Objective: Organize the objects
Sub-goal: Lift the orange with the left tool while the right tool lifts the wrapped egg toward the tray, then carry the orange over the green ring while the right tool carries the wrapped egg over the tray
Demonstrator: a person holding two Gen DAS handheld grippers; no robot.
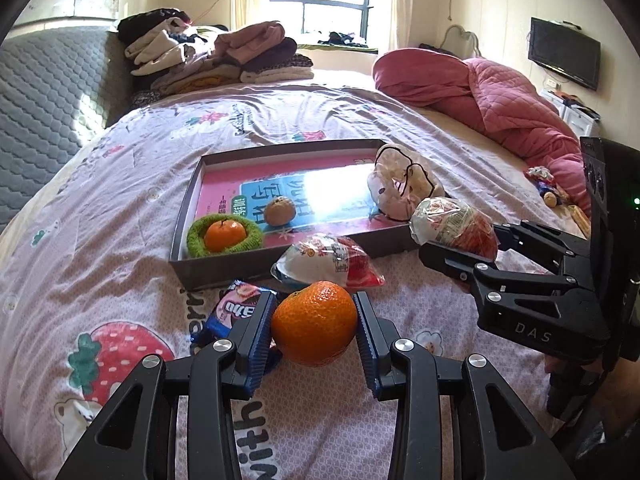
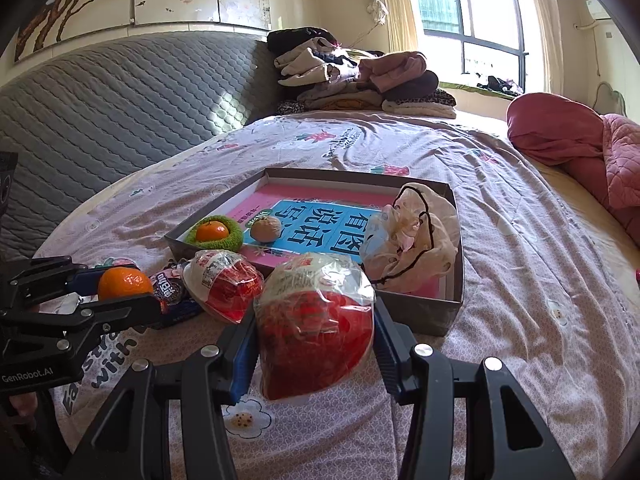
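Before the shallow box (image 1: 208, 268), an orange (image 1: 314, 324) is pinched by the left gripper (image 1: 316, 320), a wrapped snack bowl (image 2: 316, 324) by the right gripper (image 2: 316, 344), jaws level

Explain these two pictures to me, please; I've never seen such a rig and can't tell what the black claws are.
They are two hand-held grippers, each carrying a wide-angle camera that looks along its fingers. One picture comes from the left gripper, the other from the right gripper. The left one clamps a round orange mandarin; the right one clamps a clear-wrapped red and white snack packet. Both hang over a pink printed bedsheet. On it lies a shallow grey cardboard box holding another mandarin inside a green knitted ring, a brown walnut and a crumpled beige cloth. A second wrapped packet and a pink biscuit pack lie outside the box.
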